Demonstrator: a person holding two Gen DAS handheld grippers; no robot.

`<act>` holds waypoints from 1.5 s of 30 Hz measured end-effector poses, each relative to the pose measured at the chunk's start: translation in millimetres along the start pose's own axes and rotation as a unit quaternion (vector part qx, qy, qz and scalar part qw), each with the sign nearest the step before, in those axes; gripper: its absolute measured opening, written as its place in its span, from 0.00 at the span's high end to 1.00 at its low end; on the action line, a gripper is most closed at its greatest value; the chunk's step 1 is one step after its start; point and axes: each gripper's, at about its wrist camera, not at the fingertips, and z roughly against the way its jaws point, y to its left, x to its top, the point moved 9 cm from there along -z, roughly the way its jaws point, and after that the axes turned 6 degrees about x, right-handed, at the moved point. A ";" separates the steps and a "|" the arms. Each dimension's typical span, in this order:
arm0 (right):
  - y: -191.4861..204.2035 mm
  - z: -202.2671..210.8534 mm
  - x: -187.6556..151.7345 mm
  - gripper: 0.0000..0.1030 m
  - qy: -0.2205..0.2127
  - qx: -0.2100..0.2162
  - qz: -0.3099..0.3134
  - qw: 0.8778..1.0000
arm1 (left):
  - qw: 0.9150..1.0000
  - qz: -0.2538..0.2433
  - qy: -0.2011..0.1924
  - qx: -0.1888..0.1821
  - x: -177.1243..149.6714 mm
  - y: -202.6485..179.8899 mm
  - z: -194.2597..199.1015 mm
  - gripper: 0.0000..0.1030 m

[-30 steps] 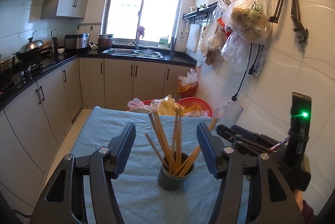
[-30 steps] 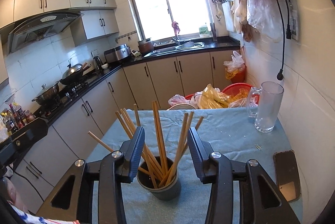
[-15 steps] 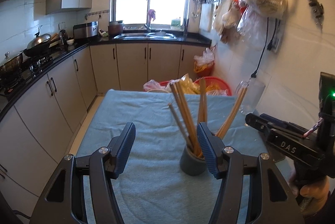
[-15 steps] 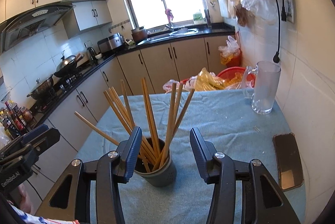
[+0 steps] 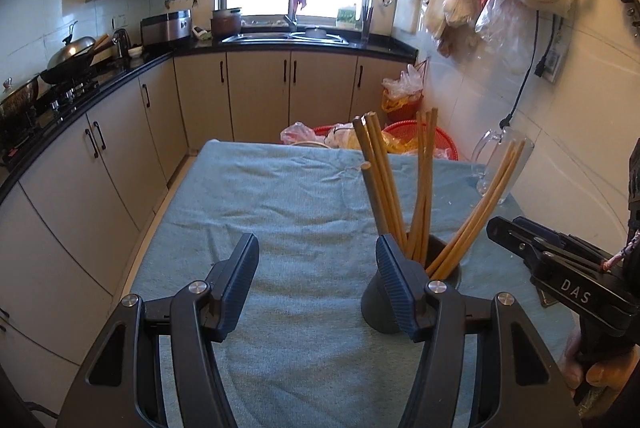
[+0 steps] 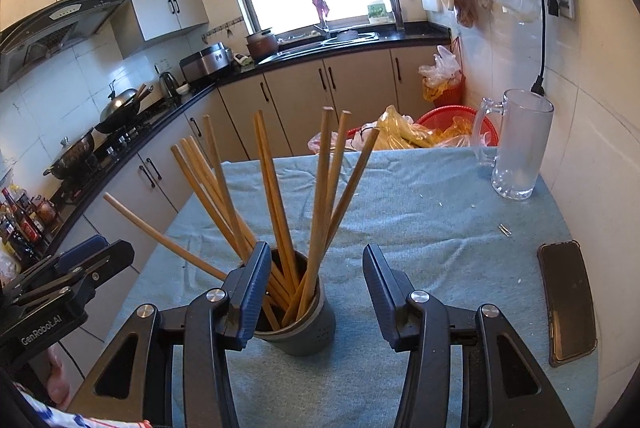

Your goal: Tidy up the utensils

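In the left wrist view the left gripper point(image 5: 316, 276) hangs low in the frame with its jaws spread wide and nothing between them. A second ago the gray cup point(image 5: 378, 308) of chopsticks point(image 5: 384, 184) sat centred between those jaws; it now lies to the right of centre, half hidden behind the right-hand jaw, so this gripper has swung off to the left and the bare blue cloth point(image 5: 280, 196) on the counter fills its gap. At the right edge of the frame the right gripper point(image 5: 520, 236) points in toward the cup, its jaws seen edge-on. In the right wrist view the right gripper point(image 6: 312, 292) is likewise released and empty. The cup point(image 6: 308, 328) has slid from the middle of its gap to sit behind the left-hand jaw at lower centre, the chopsticks point(image 6: 276, 196) fanning upward from it. All the sticks in sight stand in the cup, and none lies loose on the cloth point(image 6: 420, 196). A glass mug point(image 6: 518, 144) stands at the upper right, and a phone point(image 6: 568, 298) lies at the right edge. With both grippers turning aside empty and every visible stick already in the cup, the utensils look gathered as the task wants. Whether they were sorted that way or stood so all along, the pictures cannot settle.
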 end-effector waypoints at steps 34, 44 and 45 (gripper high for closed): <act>-3.7 135.5 -118.3 0.28 -0.085 -0.104 -0.040 0.990 | 0.969 0.009 -0.210 0.130 -75.5 24.7 200.5 0.00; 13.1 160.4 -134.8 0.21 -0.102 -0.148 0.032 0.983 | 0.984 0.019 -0.137 0.112 -107.7 14.4 168.9 0.00; 13.9 160.9 -134.9 0.21 -0.101 -0.149 0.037 0.983 | 0.986 0.020 -0.126 0.111 -113.0 12.9 162.6 0.00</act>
